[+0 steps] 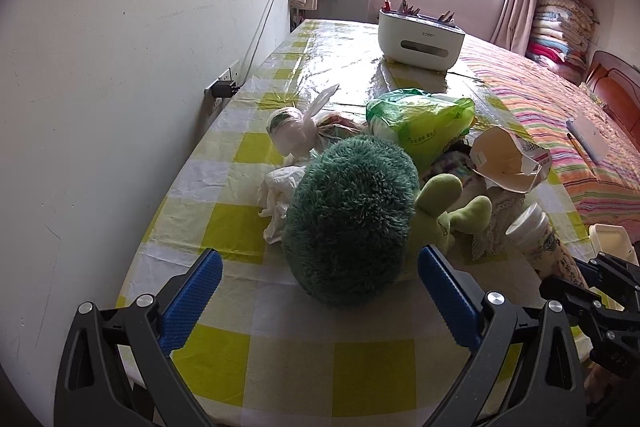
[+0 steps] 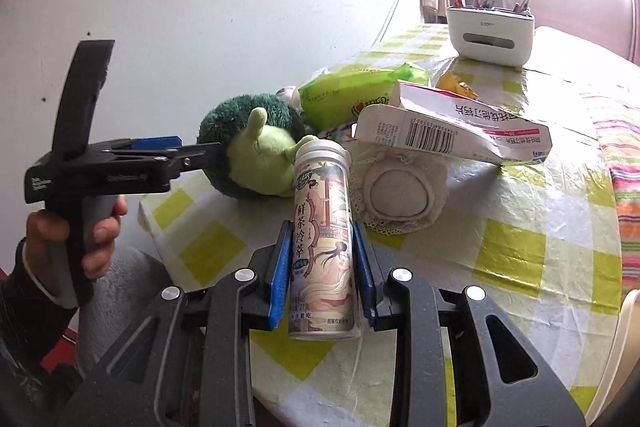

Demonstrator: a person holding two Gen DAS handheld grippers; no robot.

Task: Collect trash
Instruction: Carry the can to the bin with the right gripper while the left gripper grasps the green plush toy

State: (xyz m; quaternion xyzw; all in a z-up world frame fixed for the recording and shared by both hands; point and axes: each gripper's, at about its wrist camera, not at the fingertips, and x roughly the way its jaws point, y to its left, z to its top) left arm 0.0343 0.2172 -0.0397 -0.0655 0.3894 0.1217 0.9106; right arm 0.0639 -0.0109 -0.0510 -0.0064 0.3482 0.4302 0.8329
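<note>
The right gripper clamped a printed tea tube between its blue pads, near the table's front edge. The left gripper stood wide, the green plush toy just beyond its fingertips.

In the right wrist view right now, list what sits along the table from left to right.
Left gripper → plush toy → tea tube held by the right gripper → lace-edged pad → torn carton
</note>
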